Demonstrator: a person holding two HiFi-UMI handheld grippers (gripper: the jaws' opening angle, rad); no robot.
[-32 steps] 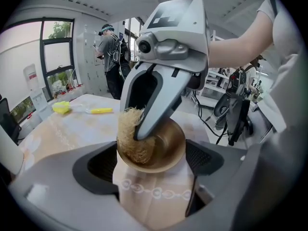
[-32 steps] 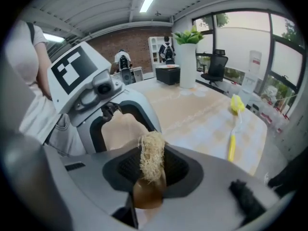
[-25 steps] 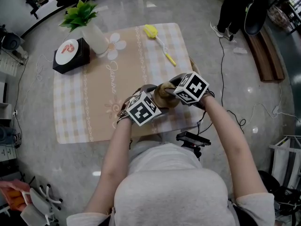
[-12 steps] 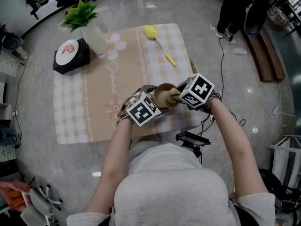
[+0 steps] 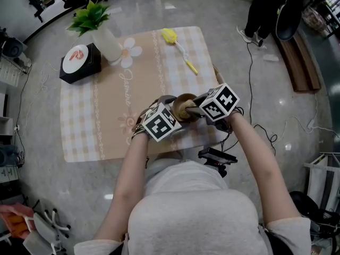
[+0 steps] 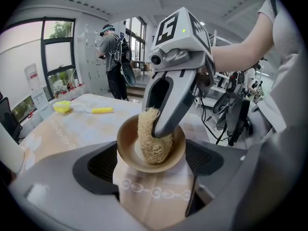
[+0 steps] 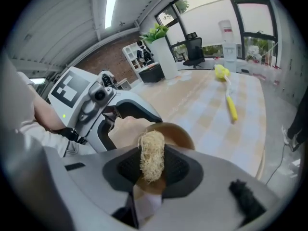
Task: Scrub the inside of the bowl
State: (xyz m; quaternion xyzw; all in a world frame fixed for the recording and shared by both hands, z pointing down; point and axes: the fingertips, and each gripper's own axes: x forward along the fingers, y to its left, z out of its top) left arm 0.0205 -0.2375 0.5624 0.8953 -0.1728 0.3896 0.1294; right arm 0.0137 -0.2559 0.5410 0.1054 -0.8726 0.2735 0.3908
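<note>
1. The left gripper (image 6: pixel 151 165) has its jaws wide and clamped on the brown bowl (image 6: pixel 126 153), above the near edge of the table (image 5: pixel 106 116).
2. The right gripper (image 7: pixel 151 163) pinches a loofah sponge (image 6: pixel 147 129), which is pressed inside the bowl.

Polished grey floor (image 5: pixel 276 89) is reflecting overhead lighting. A cloth-covered table (image 5: pixel 106 126) is standing centrally. A wooden bench (image 5: pixel 300 62) is lying at the right edge. Cables (image 5: pixel 251 73) are trailing across the floor. Tall windows (image 6: pixel 57 47) are admitting daylight, and a strip light (image 7: pixel 110 6) is glowing on the ceiling.
</note>
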